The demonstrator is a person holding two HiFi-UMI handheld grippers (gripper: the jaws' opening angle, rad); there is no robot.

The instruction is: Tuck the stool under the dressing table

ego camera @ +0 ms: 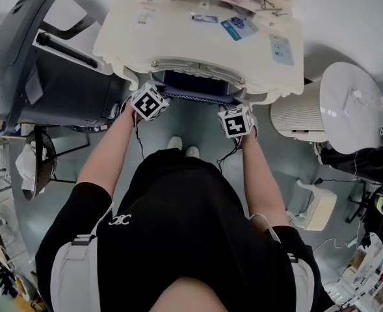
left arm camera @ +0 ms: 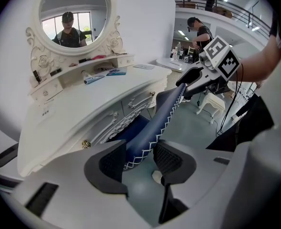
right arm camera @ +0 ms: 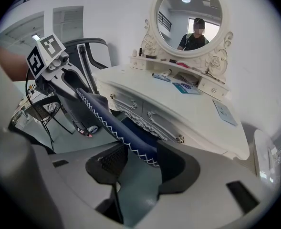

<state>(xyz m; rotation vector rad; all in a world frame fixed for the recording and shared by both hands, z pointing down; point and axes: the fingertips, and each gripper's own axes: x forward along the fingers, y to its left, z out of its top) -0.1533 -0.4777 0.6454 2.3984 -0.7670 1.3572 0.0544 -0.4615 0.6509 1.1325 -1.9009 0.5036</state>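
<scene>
- Count: one dressing table [ego camera: 178, 41], one stool [ego camera: 198, 86], one round mirror [left arm camera: 73, 18], two hand-held grippers, and one marker cube on each of them [ego camera: 149, 103] [ego camera: 235, 121].
- We find the stool in the upper centre of the head view. Its blue seat sits in the knee gap below the table's front edge, mostly covered by the tabletop, with only the near rim showing.
- Left gripper [left arm camera: 140, 156]: jaws narrowed to a part-open gap and closed on the seat's padded rim with the white zigzag trim. The rim fills the space between both pads.
- Right gripper [right arm camera: 142, 159]: jaws at a similar part-open width, holding the opposite end of the same rim. The rim presses against the pad at lower right of frame.
- In the head view the two grippers are level with each other, just beside the table front.
</scene>
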